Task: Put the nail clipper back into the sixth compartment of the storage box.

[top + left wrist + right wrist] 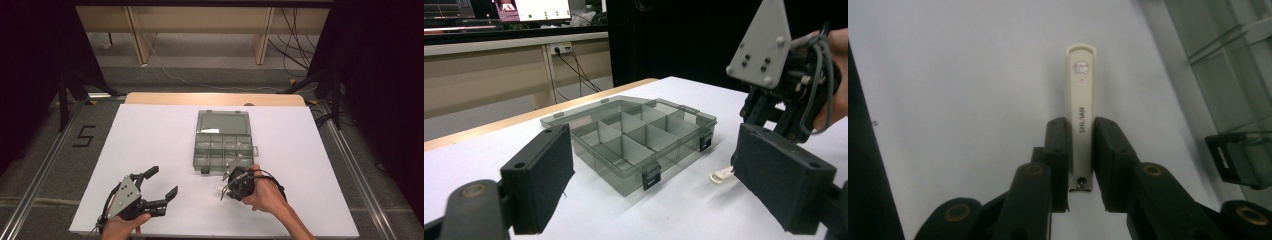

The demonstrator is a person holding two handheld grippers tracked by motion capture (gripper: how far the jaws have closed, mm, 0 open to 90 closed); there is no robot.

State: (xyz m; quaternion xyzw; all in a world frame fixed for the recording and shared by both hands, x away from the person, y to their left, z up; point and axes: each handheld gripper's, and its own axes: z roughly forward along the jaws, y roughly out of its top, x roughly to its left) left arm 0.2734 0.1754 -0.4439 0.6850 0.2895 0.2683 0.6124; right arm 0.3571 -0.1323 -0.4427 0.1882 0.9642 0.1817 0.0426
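A cream nail clipper [1080, 85] with a small printed picture and dark lettering sits between the pads of my right gripper [1080, 145], which is shut on its hinged end. Its free end points away over the white table. In the high view my right gripper [227, 189] is just in front of the organiser box's near edge, and the clipper [219, 189] sticks out to the left. The clipper tip [722, 175] lies at or just above the table; I cannot tell which. My left gripper [163, 181] stands open at the front left with nothing between its jaws.
A smoky clear organiser box [200, 150] lies open in the middle of the table, lid [223, 122] folded back, its compartments [624, 150] bare, black latches facing me. The white tabletop [150, 135] has free room on both sides. Dark stands and cables surround the table.
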